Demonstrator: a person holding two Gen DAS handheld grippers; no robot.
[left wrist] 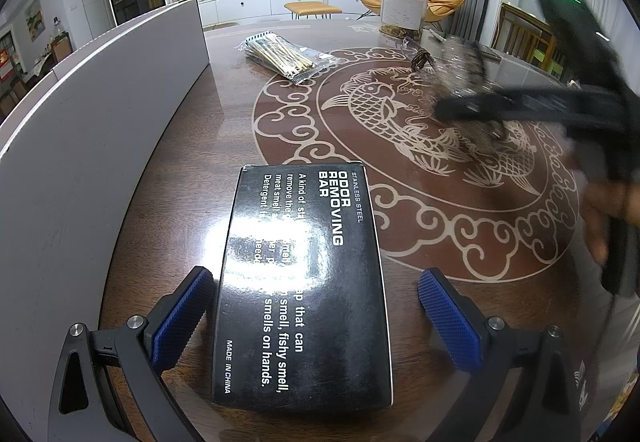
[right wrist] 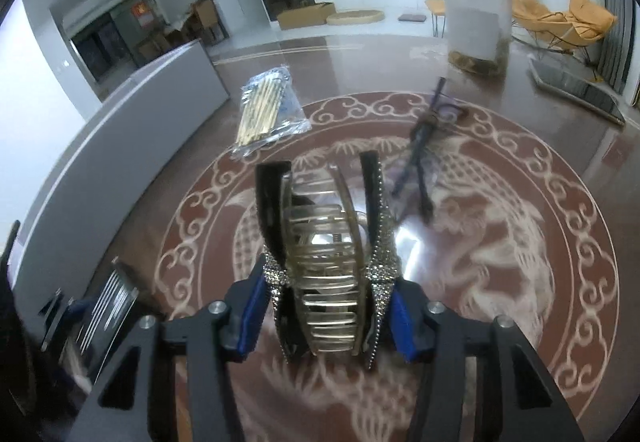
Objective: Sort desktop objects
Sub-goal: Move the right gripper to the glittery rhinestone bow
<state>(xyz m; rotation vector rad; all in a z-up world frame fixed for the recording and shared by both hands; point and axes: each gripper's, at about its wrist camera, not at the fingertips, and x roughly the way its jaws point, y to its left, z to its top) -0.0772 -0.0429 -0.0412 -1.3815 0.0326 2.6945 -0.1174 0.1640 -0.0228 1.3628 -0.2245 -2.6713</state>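
Note:
A black box printed "ODOR REMOVING BAR" lies flat on the brown table. My left gripper straddles its near half, open, with a gap between each blue pad and the box's sides. In the right wrist view my right gripper is shut on a hair claw clip, clear-toothed with rhinestone-trimmed black sides, held above the table's fish pattern. In the left wrist view that gripper and clip are a dark blur at the right.
A plastic bag of bamboo sticks lies at the back left. A clear jar with a black lid stands at the far edge. A dark thin item lies mid-table. A grey panel runs along the left side.

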